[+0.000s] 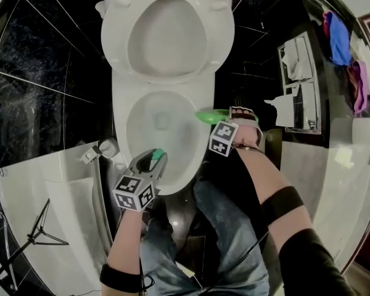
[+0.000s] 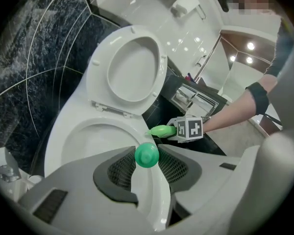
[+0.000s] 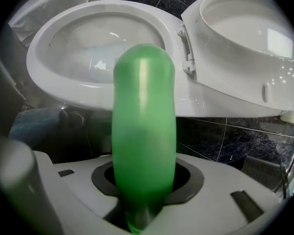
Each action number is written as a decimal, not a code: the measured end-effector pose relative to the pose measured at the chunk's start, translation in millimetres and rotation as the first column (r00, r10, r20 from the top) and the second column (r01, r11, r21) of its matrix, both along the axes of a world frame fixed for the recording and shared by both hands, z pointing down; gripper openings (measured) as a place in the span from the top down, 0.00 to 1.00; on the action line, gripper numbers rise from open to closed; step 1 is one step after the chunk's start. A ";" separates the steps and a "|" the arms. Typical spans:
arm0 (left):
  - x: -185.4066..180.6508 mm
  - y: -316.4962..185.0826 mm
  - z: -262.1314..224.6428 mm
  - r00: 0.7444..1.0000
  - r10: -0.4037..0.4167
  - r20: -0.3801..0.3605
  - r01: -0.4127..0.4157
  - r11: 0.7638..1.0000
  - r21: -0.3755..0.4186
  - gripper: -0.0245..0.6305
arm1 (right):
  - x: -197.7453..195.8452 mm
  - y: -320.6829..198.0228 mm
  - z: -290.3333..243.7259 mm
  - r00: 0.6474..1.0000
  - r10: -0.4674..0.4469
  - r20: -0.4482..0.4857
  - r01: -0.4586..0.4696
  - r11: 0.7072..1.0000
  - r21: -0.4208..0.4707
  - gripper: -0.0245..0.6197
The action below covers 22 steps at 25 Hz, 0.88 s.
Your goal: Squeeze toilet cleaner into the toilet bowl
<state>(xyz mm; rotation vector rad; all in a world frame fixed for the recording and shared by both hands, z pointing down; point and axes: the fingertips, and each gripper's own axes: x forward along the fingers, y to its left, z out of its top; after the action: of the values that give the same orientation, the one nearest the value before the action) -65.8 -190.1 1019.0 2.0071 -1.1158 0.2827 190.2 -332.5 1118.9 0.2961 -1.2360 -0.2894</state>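
Right tool point(image 3: 144, 185) clenched on green toilet cleaner bottle point(image 3: 143, 131), toilet bowl point(image 3: 54, 67) just ahead, left tool point(image 1: 153, 165) gripping green cap point(image 2: 146, 154)

We are in a bathroom: a white toilet bowl point(image 1: 120, 125) sits at the centre of the head view with its seat and lid point(image 1: 166, 42) raised at 12 o'clock. Dark marbled tiles point(image 1: 37, 54) with pale grout spread at 10 o'clock, coloured cloths point(image 1: 340, 39) hang at 2 o'clock, and a paper roll point(image 2: 183, 4) is mounted on the wall.
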 end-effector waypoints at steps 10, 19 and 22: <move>4.5 37.4 -14.1 1.000 0.020 0.011 -0.019 1.000 -0.020 0.73 | 22.4 70.1 -1.1 1.000 -0.004 -0.019 0.002 0.998 -0.069 0.69; -4.6 69.8 -26.4 1.000 0.007 0.014 -0.007 1.000 -0.023 0.73 | 15.2 123.0 -9.8 0.998 -0.055 -0.016 0.053 0.994 -0.094 0.69; -9.3 79.1 -29.2 1.000 -0.002 0.014 0.002 1.000 -0.021 0.73 | 8.9 138.5 -12.0 0.997 -0.080 -0.013 0.078 0.992 -0.103 0.69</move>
<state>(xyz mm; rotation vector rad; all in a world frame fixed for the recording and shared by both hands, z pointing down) -75.1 -111.0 989.8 1.9885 -1.1189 0.3066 199.1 -194.0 1106.9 0.1567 -1.2434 -0.2952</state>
